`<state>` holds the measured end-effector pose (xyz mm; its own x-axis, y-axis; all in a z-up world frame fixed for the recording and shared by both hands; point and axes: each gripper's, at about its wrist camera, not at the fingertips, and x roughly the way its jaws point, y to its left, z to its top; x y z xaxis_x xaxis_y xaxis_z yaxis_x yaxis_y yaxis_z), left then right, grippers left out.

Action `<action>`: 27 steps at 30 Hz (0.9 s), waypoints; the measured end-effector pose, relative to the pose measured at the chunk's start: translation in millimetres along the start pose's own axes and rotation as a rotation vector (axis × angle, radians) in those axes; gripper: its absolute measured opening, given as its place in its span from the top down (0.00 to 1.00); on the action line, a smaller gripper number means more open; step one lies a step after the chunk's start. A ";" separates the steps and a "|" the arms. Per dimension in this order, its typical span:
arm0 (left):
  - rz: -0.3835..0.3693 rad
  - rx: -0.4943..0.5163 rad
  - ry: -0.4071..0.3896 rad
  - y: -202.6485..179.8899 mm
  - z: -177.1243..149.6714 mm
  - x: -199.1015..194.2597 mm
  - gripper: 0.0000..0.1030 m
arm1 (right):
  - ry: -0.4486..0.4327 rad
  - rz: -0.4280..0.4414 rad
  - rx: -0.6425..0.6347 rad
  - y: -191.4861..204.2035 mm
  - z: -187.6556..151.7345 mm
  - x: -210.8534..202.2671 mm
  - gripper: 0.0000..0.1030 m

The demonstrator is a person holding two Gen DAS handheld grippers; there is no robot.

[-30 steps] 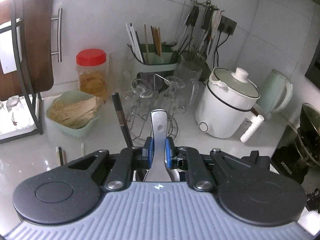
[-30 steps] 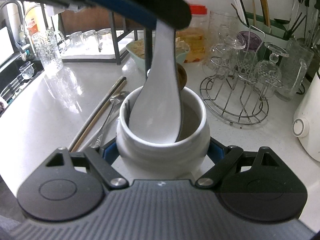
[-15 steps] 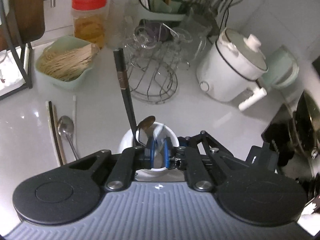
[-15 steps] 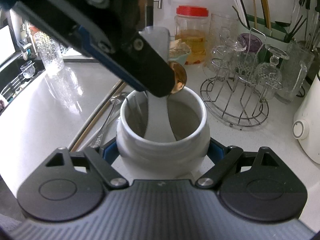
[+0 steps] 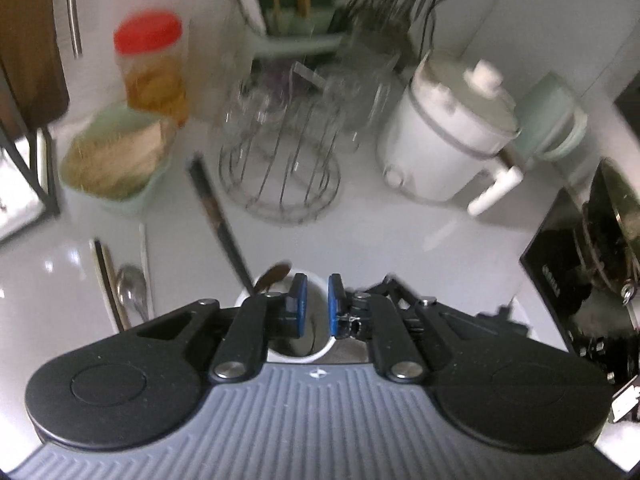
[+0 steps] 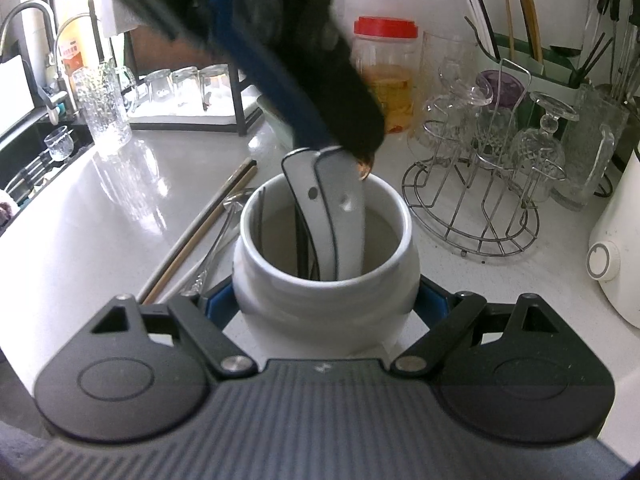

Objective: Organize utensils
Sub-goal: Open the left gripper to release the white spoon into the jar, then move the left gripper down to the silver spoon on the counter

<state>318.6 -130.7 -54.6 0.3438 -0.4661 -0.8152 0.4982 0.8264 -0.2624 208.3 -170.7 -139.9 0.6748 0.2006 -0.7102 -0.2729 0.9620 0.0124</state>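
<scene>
My right gripper (image 6: 324,304) is shut on the white ceramic jar (image 6: 326,280), with a blue pad on each side of its belly. Two white spoons (image 6: 342,208) stand handle-up in the jar, beside a brown spoon (image 5: 274,276) and a long dark handle (image 5: 216,216). My left gripper (image 5: 317,306) hovers over the jar mouth (image 5: 308,354). Its pads are a narrow gap apart and nothing shows between them. In the right wrist view its blurred fingertips (image 6: 356,140) sit just at the tops of the spoon handles. Chopsticks (image 6: 200,232) and a metal spoon (image 6: 224,224) lie on the counter left of the jar.
A wire rack of glasses (image 6: 480,184) stands right of the jar, with a white cooker (image 5: 452,136) beyond it. A red-lidded jar (image 6: 386,80) and a green bowl (image 5: 116,160) are behind. The sink (image 6: 24,160) lies far left and a black stove (image 5: 580,272) far right.
My left gripper lowered the white spoon into the jar, tipping downward. The handle that sat between its pads is no longer there. The right gripper and the jar stayed still.
</scene>
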 end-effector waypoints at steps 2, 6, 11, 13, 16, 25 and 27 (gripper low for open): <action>0.000 -0.011 -0.045 -2.4 -2.8 -9.7 0.89 | 0.002 -0.001 0.001 0.1 0.2 -0.4 0.12; 0.022 -0.053 -0.130 -1.9 -13.4 -28.4 0.89 | 0.006 -0.001 0.003 0.1 1.5 -0.1 0.12; 0.098 -0.107 -0.229 5.7 -34.8 -49.6 0.89 | 0.012 -0.002 0.008 -0.1 1.8 0.5 0.12; 0.148 -0.129 -0.241 9.7 -43.3 -57.2 0.89 | 0.024 -0.008 0.005 0.1 2.3 -0.1 0.12; 0.179 -0.168 -0.260 19.6 -55.6 -62.3 0.88 | 0.044 -0.010 0.008 -1.1 2.1 -2.3 0.12; 0.238 -0.350 -0.194 77.6 -90.8 -29.8 0.76 | 0.083 -0.012 0.007 -3.0 1.8 -5.9 0.12; 0.238 -0.381 -0.178 90.9 -98.2 -18.2 0.73 | 0.094 -0.014 0.006 -2.3 3.3 -5.3 0.12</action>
<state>279.5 -16.0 -114.3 0.5605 -0.2694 -0.7831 0.0733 0.9580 -0.2771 207.6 -173.4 -133.8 0.6113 0.1697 -0.7730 -0.2599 0.9656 0.0063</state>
